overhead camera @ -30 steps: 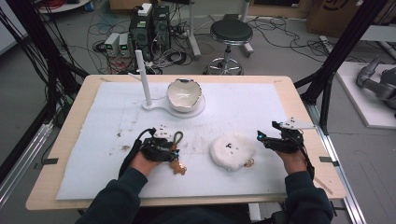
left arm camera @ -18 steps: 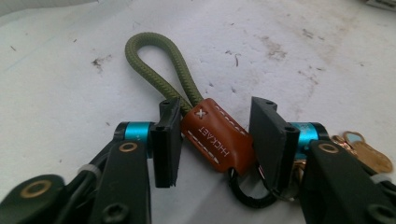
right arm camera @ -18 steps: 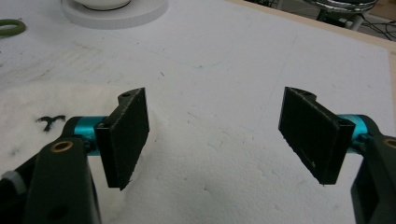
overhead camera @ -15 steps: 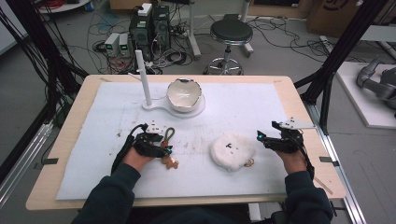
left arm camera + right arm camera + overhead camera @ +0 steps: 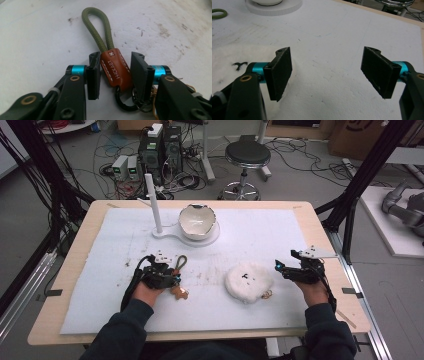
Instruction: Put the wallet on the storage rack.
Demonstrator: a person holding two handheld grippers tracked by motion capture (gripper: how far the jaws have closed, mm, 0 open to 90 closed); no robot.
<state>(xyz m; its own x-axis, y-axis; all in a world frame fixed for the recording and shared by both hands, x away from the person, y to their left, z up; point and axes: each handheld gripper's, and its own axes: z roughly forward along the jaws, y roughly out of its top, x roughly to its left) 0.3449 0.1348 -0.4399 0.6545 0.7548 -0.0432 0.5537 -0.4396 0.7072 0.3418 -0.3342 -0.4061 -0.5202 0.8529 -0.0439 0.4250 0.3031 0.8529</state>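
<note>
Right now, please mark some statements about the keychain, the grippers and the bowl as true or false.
1. The keychain lies between the left gripper's jaws. True.
2. Its rope loop is red. False: it is olive green; the leather tab is brown.
3. The right gripper holds the fluffy pad. False: its jaws stand wide apart with nothing between them.
4. The bowl sits on a white stand with a post. True.
</note>
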